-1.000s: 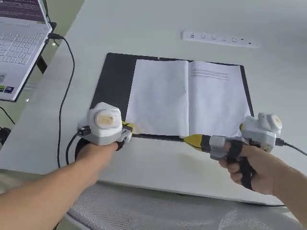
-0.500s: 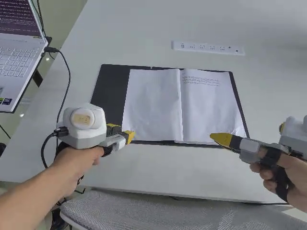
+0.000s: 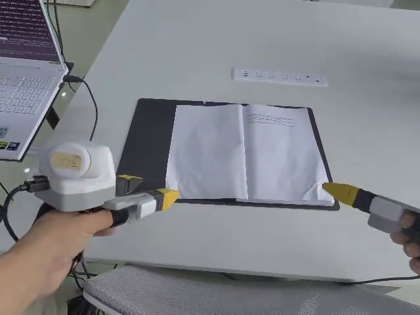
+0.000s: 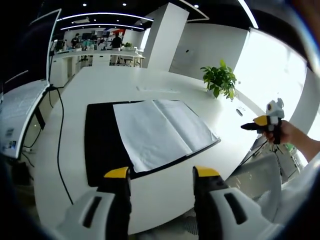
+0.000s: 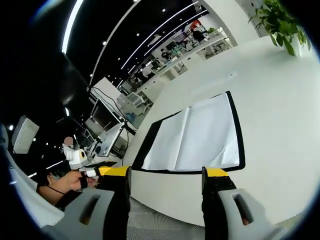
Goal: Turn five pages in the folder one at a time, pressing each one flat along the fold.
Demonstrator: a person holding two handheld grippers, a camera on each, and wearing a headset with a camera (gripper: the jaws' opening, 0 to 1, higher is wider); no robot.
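Observation:
A black folder [image 3: 149,141] lies open on the white table, its white pages [image 3: 243,154] flat on both sides of the fold. The near right page corner curls up slightly. My left gripper [image 3: 149,188] hovers open just off the folder's near left corner, touching nothing. My right gripper [image 3: 338,191] is open too, its yellow tip beside the near right corner of the pages. In the left gripper view the folder [image 4: 100,135] lies ahead of the open left gripper [image 4: 161,172]. In the right gripper view the pages [image 5: 200,135] lie beyond the open right gripper [image 5: 166,171].
A laptop [image 3: 26,72] stands open at the far left, its black cable [image 3: 92,111] trailing down the table's left side. A white power strip [image 3: 279,77] lies behind the folder. The table's near edge and a mesh chair [image 3: 197,295] are below the grippers.
Both grippers have drawn back from the folder's near edge and apart, the left one leftwards, the right one rightwards. The head camera has shifted. The pages lie as before.

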